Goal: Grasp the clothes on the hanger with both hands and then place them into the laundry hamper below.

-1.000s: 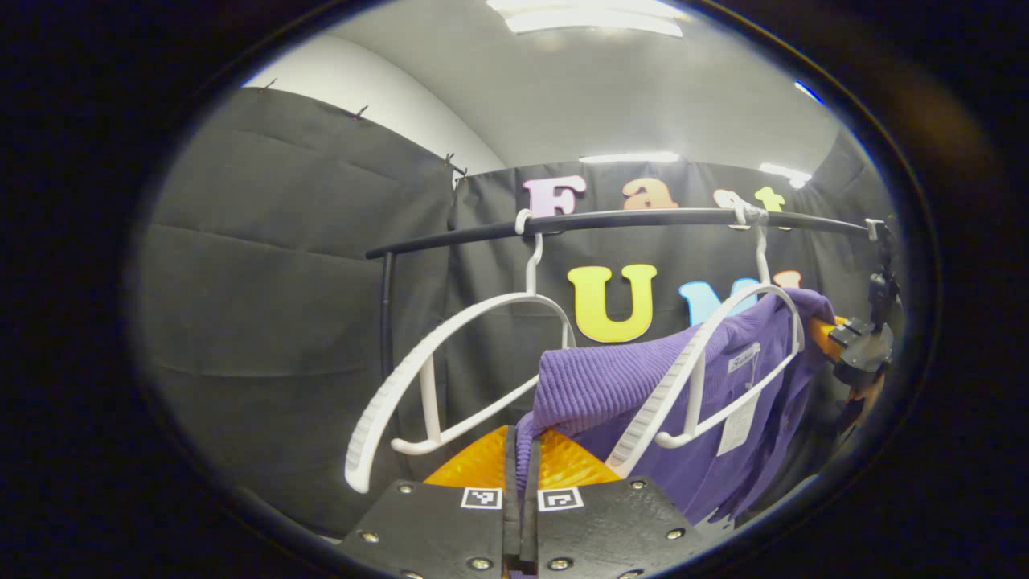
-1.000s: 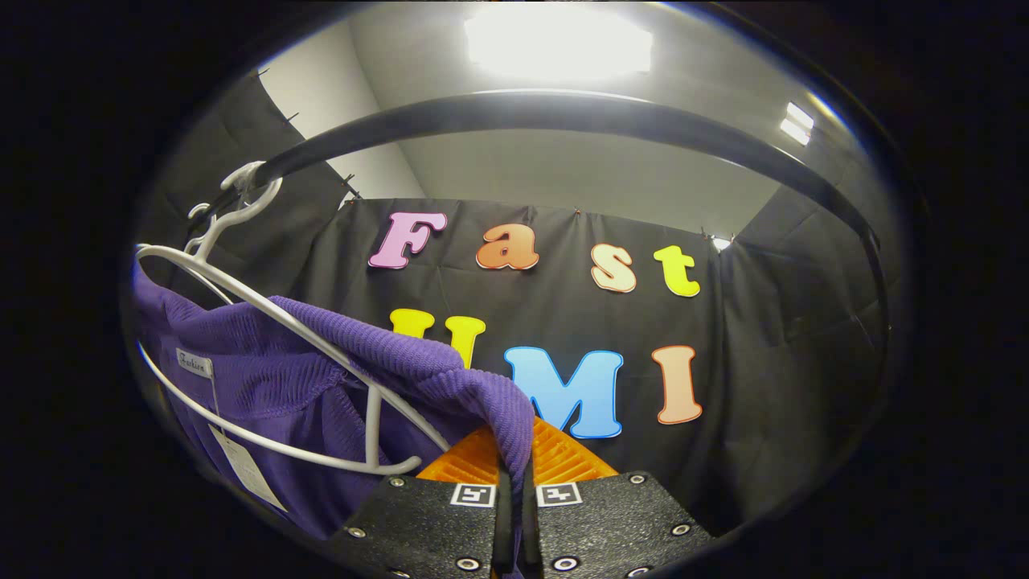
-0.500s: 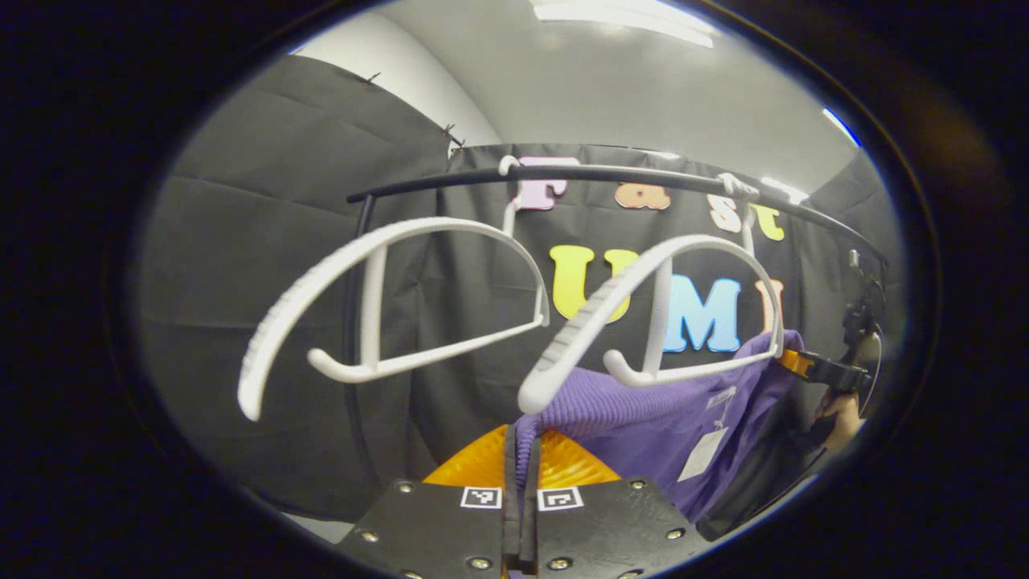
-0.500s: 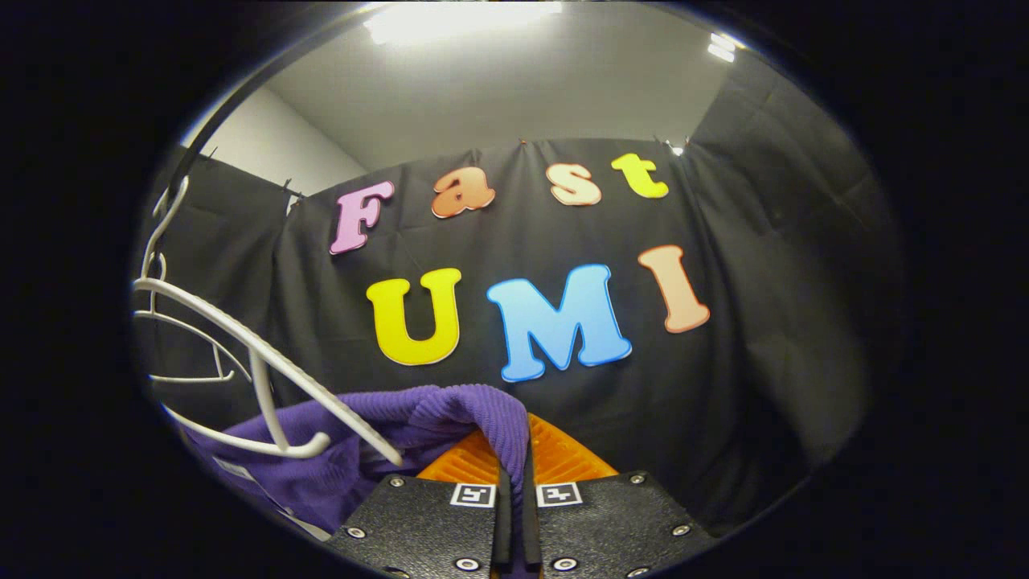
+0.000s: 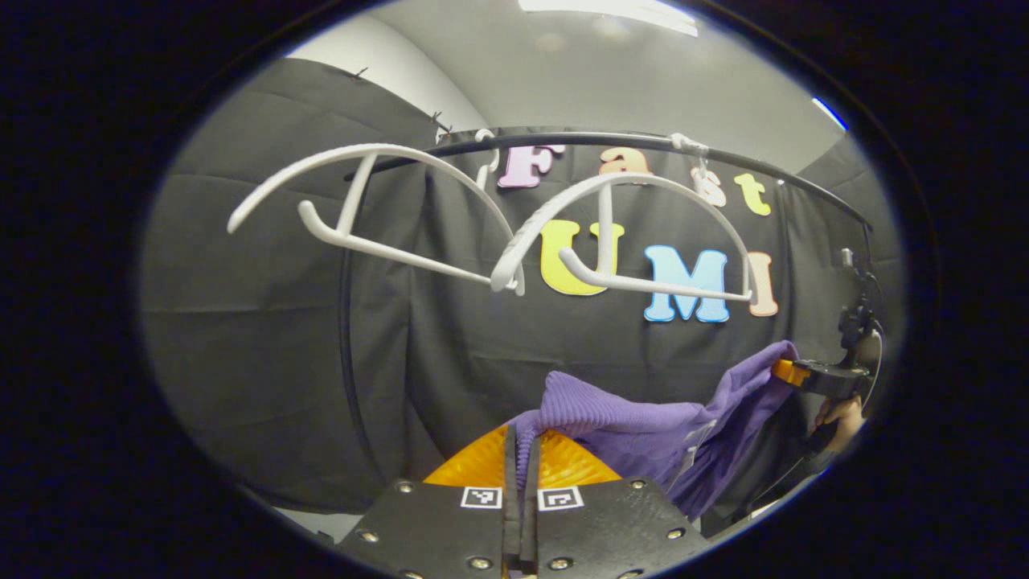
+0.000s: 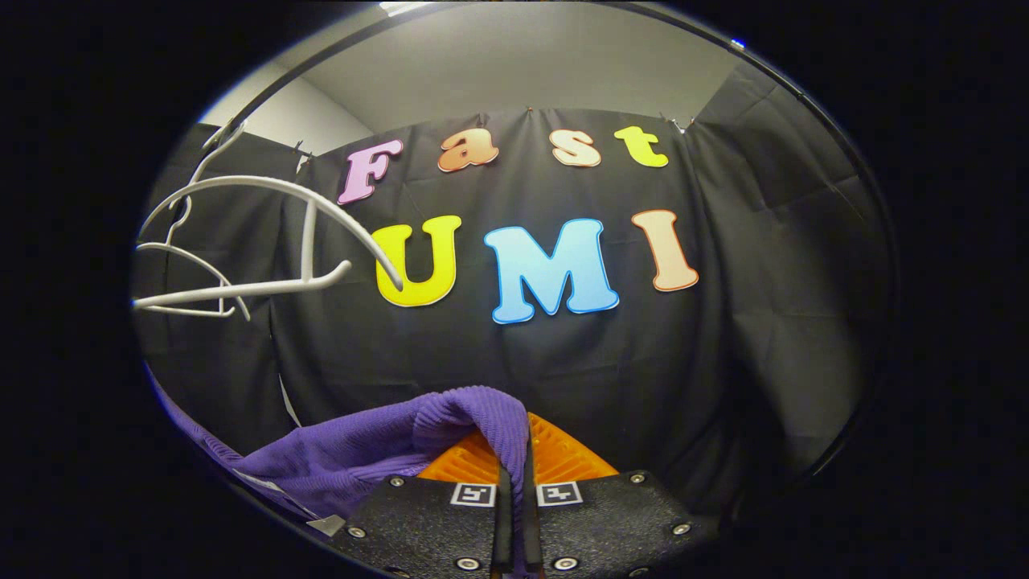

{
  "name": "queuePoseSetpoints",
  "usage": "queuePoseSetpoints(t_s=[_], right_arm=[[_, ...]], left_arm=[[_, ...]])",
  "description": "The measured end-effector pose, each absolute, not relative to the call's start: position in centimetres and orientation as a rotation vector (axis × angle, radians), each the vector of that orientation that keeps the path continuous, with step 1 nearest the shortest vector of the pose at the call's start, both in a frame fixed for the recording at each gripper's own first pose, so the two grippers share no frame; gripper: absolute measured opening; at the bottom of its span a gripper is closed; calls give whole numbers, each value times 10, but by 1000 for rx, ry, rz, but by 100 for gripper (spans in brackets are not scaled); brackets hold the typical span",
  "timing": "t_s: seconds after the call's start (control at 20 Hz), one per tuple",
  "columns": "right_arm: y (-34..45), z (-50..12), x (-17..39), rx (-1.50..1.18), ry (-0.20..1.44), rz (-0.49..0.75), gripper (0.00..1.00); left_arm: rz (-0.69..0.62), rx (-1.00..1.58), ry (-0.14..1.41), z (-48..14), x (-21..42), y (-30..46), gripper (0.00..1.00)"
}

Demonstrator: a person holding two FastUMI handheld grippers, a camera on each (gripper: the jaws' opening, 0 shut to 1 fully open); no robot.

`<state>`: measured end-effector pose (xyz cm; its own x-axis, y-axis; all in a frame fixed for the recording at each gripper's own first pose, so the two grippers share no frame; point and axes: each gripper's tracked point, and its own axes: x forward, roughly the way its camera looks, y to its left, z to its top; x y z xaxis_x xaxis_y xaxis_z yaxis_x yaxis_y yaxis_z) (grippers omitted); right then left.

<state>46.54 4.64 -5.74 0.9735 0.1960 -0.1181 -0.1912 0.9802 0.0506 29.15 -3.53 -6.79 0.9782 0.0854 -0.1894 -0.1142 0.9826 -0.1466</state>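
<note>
While the purple garment [image 5: 635, 426] hangs stretched between my two grippers, low in the frame of both views and clear below the hangers, I judge the step in hand to be the carry down to the hamper, which I cannot see from here. My left gripper [image 5: 521, 482] has its jaws clamped on one knitted edge at the bottom centre of the left gripper view; my right gripper [image 6: 514, 482] is clamped the same way on the other edge at the bottom centre of its own view, and appears again at the far right of the left gripper view with a hand [image 5: 836, 414] beneath it. To do this well I should lower both ends evenly, keep the cloth from sagging into a twist, and release only once it sits over the hamper. Two bare white hangers [image 5: 611, 233] hang from the dark rail [image 5: 627, 141] in the upper half, well apart from the cloth.
</note>
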Motion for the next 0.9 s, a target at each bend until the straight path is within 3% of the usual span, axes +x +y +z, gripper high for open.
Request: queuePoseSetpoints(t_s=[0.05,0.1,0.2,0.25,0.3,0.35,0.4,0.9], right_arm=[[46,-61,456,38,128,202,4],[45,-63,447,38,136,207,4],[46,-64,427,31,150,221,4],[48,-63,416,27,153,226,5],[48,-61,405,25,154,231,5],[49,-58,393,28,156,233,4],[51,-55,381,36,159,241,3],[103,-22,246,55,142,350,4]], left_arm=[[98,-157,184,-73,282,-36,1],[92,-151,183,-73,276,-37,6],[74,-142,183,-71,265,-41,1],[63,-146,181,-69,254,-44,6],[50,-149,176,-65,246,-47,1],[38,-151,170,-60,240,-48,6],[27,-153,162,-54,232,-49,1],[-94,-198,94,-2,170,-54,1]])
